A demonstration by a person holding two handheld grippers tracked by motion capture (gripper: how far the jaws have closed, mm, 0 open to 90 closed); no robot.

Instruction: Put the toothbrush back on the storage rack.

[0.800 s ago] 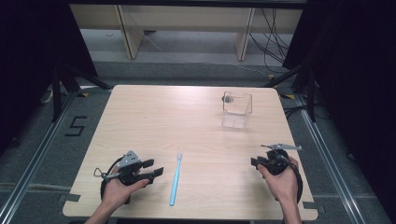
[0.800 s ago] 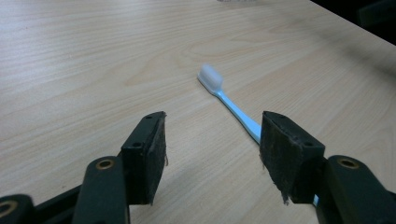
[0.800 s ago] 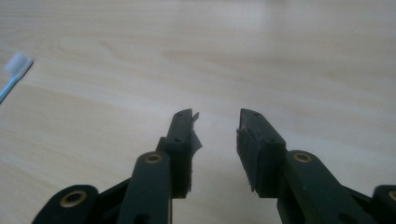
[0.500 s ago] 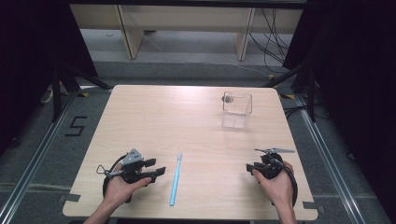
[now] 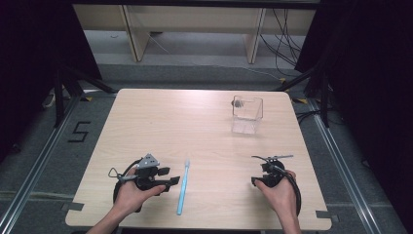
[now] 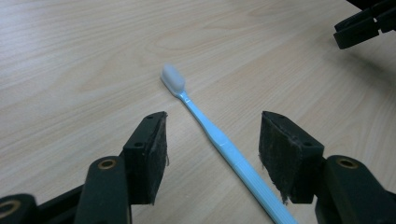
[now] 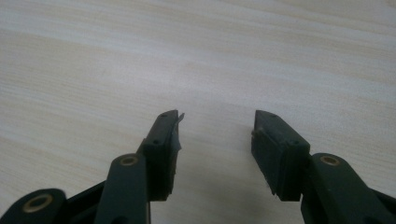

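**High view: toothbrush lies between two open grippers**

High view shows a light wooden desk (image 5: 195, 122) with a pale blue toothbrush (image 5: 182, 187) lying flat near its front edge, white head pointing away from the person. The left gripper (image 5: 168, 179) rests on the desk just beside the handle, jaws spread and aimed toward the brush. In the left gripper view the toothbrush (image 6: 219, 140) runs up between the two black pads (image 6: 154, 154); neither pad touches it, and the handle passes closer to the right-hand pad. The right gripper (image 5: 260, 170) sits well apart on the other side of the brush, held in the person's hand. In the right gripper view its jaws stand wide over bare wood with nothing between them. A clear square container (image 5: 247, 114) stands upright toward the far right of the desk
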